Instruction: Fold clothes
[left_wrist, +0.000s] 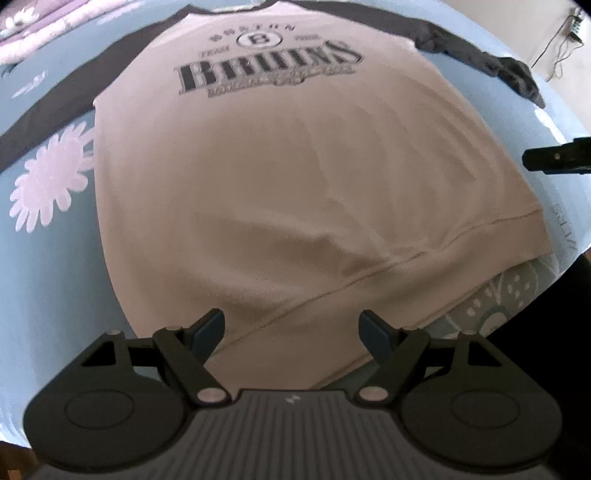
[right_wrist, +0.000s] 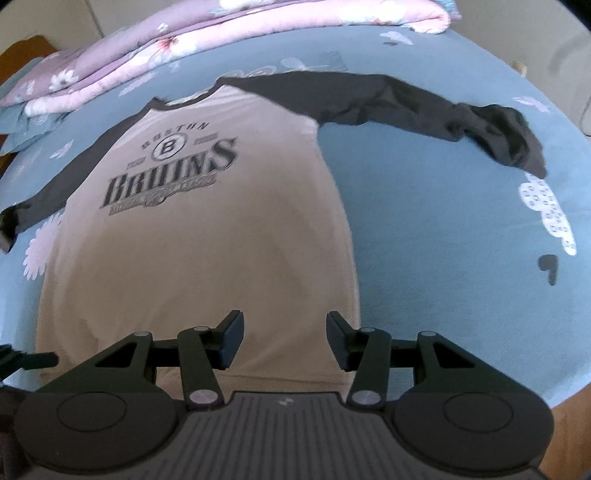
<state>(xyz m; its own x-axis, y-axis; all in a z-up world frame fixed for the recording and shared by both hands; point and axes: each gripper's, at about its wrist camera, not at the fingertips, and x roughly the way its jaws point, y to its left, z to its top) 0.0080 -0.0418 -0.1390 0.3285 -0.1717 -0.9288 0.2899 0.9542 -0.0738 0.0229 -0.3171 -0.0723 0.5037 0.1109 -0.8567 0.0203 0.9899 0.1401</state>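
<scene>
A beige long-sleeved shirt (left_wrist: 280, 184) with dark sleeves and a "Bruins" print lies flat, face up, on the blue bed sheet (left_wrist: 48, 258). My left gripper (left_wrist: 291, 332) hovers open over the shirt's bottom hem, nothing between its fingers. In the right wrist view the same shirt (right_wrist: 207, 240) spreads out, its right sleeve (right_wrist: 406, 107) stretched sideways and crumpled at the cuff. My right gripper (right_wrist: 284, 338) stands open above the hem's right corner, empty. The right gripper's tip (left_wrist: 557, 157) shows at the edge of the left wrist view.
A folded pink floral quilt (right_wrist: 184, 40) lies at the head of the bed. The blue sheet (right_wrist: 443, 240) has flower prints. The bed's edge and wooden floor (right_wrist: 569, 435) show at the lower right. A wall with cables (left_wrist: 565, 40) is beyond the bed.
</scene>
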